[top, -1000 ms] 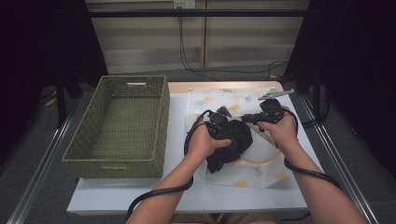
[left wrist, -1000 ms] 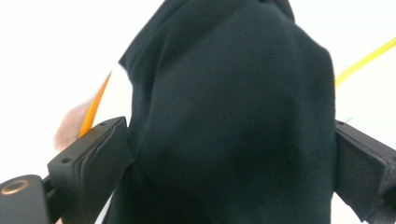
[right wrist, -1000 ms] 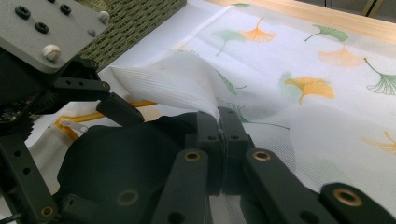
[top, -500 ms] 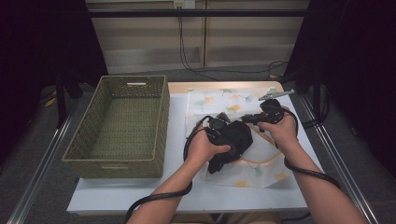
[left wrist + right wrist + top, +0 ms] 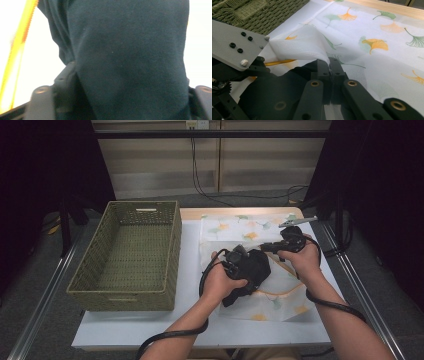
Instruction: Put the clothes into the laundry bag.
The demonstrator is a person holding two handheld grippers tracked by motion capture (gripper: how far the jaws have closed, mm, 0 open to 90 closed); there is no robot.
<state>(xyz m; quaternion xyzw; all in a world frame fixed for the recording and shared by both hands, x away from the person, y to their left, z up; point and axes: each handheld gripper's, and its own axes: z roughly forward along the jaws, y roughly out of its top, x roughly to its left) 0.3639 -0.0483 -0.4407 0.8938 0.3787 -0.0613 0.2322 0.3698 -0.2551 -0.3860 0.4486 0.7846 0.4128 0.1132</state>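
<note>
- the left gripper [image 5: 239,264] is clamping a dark cloth [image 5: 252,270], which is bulging up between its jaws and hanging just ahead of them.
- the right gripper [image 5: 270,246] is pressing its jaws together on the lifted edge of a white mesh bag [image 5: 280,287] with ginkgo leaves printed on it.
- the cloth is lying just left of that pinch, on the bag.
- a woven basket [image 5: 131,254] is sitting well to the left gripper's left.

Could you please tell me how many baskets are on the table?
1: the green woven basket stands empty on the table's left side, beside the leaf-print mesh bag; its corner also appears in the right gripper view.
</note>
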